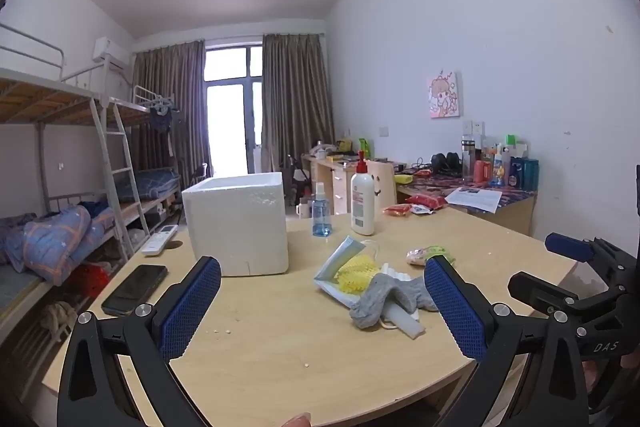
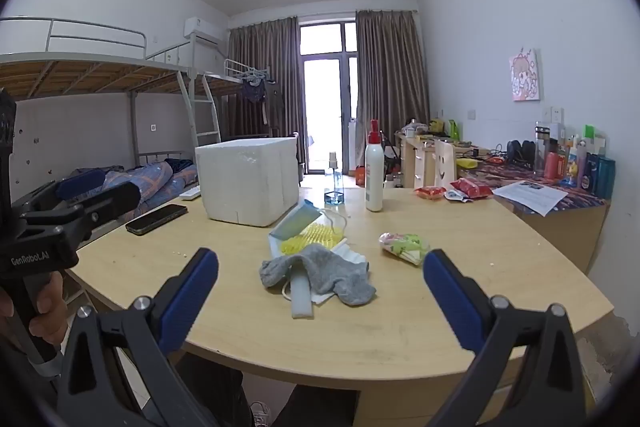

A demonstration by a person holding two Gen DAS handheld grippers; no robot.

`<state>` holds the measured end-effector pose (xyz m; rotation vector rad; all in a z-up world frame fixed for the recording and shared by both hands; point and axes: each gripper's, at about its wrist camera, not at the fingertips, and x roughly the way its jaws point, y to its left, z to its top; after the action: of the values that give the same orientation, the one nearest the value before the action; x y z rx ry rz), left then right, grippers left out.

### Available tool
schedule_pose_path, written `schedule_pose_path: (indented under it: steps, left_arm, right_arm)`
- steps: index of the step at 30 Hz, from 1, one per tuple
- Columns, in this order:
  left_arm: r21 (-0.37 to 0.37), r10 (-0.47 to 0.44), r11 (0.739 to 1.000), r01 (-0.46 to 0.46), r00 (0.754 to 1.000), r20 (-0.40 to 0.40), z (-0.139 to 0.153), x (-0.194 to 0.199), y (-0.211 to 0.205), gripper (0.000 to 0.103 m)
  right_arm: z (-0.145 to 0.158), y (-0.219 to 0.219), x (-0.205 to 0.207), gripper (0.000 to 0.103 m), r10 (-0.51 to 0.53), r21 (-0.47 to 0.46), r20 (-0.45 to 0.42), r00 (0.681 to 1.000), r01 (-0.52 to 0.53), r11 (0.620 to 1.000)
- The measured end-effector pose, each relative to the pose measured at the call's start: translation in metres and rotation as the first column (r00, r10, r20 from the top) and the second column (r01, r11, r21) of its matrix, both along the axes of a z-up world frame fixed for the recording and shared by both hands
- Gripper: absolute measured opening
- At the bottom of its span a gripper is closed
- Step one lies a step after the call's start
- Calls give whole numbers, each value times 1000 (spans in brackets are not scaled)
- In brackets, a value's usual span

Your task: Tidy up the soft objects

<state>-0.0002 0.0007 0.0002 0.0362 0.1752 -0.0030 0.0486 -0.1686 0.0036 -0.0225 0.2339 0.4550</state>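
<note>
A small pile of soft things lies in the middle of the wooden table point(image 2: 400, 339): a grey sock point(image 2: 320, 273) point(image 1: 384, 301) over a white foam strip point(image 2: 301, 301) point(image 1: 406, 323), yellow foam netting point(image 2: 314, 237) point(image 1: 356, 273) and a blue face mask point(image 2: 296, 221) point(image 1: 342, 255). A floral pouch point(image 2: 404, 245) point(image 1: 430, 255) lies to their right. A white foam box point(image 2: 250, 181) point(image 1: 238, 223) stands behind them. My left gripper point(image 1: 322, 303) and my right gripper point(image 2: 320, 291) hover open near the table's front edge, nothing between their blue pads.
A black phone point(image 1: 134, 289) point(image 2: 157, 219) and a remote point(image 1: 160, 239) lie left of the box. A blue spray bottle point(image 1: 321, 213) and a lotion pump bottle point(image 2: 374, 171) stand behind the pile, with red snack packs point(image 2: 470, 189) further right. Bunk beds are at left, a cluttered desk at right.
</note>
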Motion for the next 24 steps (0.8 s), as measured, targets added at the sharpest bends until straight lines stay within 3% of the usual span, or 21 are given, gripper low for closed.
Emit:
schedule_pose_path:
  steps: [4, 14, 24]
  left_arm:
    - [37, 25, 999, -26, 999, 20, -1, -2, -5, 102]
    - [-1, 4, 1000, -4, 1000, 12, 1, -5, 1, 102]
    - [8, -14, 1000, 14, 1000, -9, -1, 1, -7, 102]
  right_arm:
    - [0, 0, 0, 103, 6, 0, -7, 1000, -6, 1000]
    - [2, -2, 1, 103, 8, 8, -2, 1000, -8, 1000]
    - [-1, -1, -6, 103, 7, 10, 8, 1000, -7, 1000]
